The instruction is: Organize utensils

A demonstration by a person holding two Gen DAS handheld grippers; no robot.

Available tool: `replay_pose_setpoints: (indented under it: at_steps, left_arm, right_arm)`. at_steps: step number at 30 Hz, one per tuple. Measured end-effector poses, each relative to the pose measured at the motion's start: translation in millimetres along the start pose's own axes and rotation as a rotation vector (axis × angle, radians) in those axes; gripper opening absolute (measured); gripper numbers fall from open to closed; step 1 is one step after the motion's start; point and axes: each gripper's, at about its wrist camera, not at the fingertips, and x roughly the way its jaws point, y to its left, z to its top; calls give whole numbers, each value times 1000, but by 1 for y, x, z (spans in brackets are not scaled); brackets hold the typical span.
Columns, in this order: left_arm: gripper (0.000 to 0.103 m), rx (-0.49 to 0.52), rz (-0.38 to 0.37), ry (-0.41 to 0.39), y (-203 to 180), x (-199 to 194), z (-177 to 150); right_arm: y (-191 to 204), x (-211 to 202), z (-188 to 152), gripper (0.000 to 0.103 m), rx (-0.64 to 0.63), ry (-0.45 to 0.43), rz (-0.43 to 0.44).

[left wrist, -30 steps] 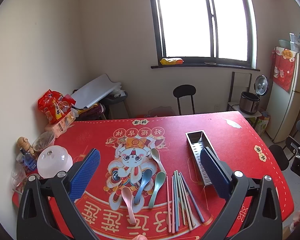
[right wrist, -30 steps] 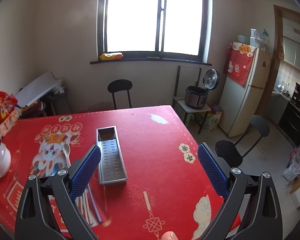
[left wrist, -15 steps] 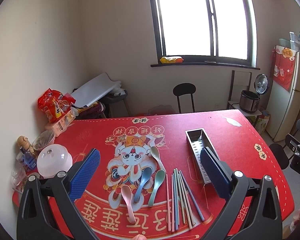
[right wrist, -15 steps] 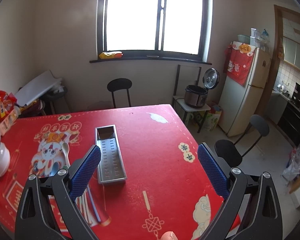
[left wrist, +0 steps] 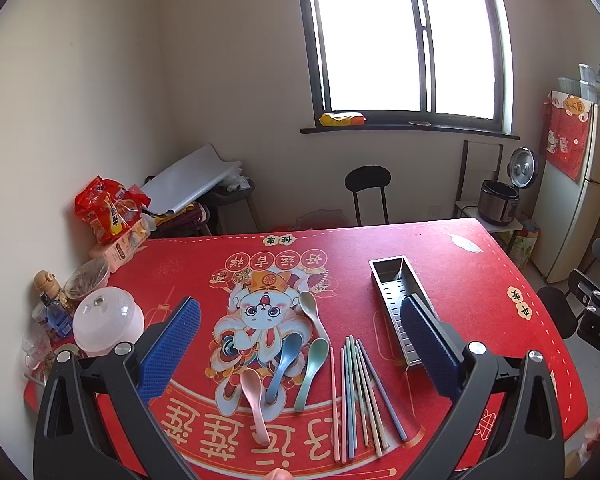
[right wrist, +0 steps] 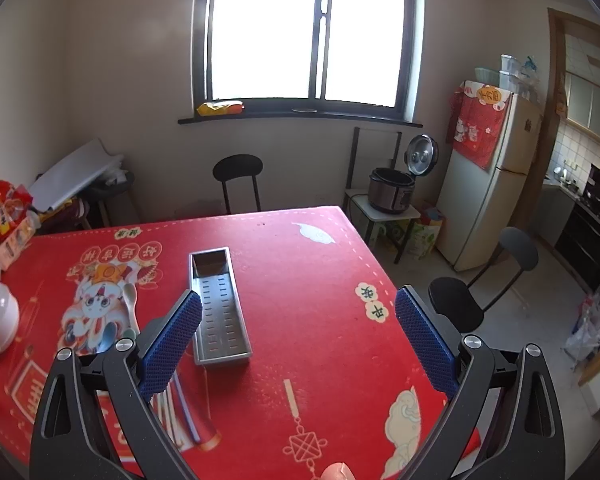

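Utensils: spoons (left wrist: 286,364) and chopsticks (left wrist: 358,394) laid beside tray (left wrist: 400,304) for sorting | left tool (left wrist: 300,344) spread apart, nothing held | right tool (right wrist: 298,338) spread apart, nothing held

- Big dark-framed window (right wrist: 306,36) straight ahead past the jaws, totally blown out with daylight
- Plain beige walls, black chair (right wrist: 238,178) below the sill
- Fridge (right wrist: 488,184) off right, rice cooker (right wrist: 392,190) on a small table beside it

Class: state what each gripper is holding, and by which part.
Nothing is held. The left gripper and right gripper are both open above the table; the spoons and chopsticks lie untouched.
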Motion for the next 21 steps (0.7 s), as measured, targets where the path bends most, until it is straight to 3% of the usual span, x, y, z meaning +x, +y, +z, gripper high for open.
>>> replay_pose_setpoints:
  at_steps: [21]
  left_arm:
    - [98,-5,2,3,-6,-4,2]
  right_arm:
    - [-1,-2,-2,94,3,4,-1]
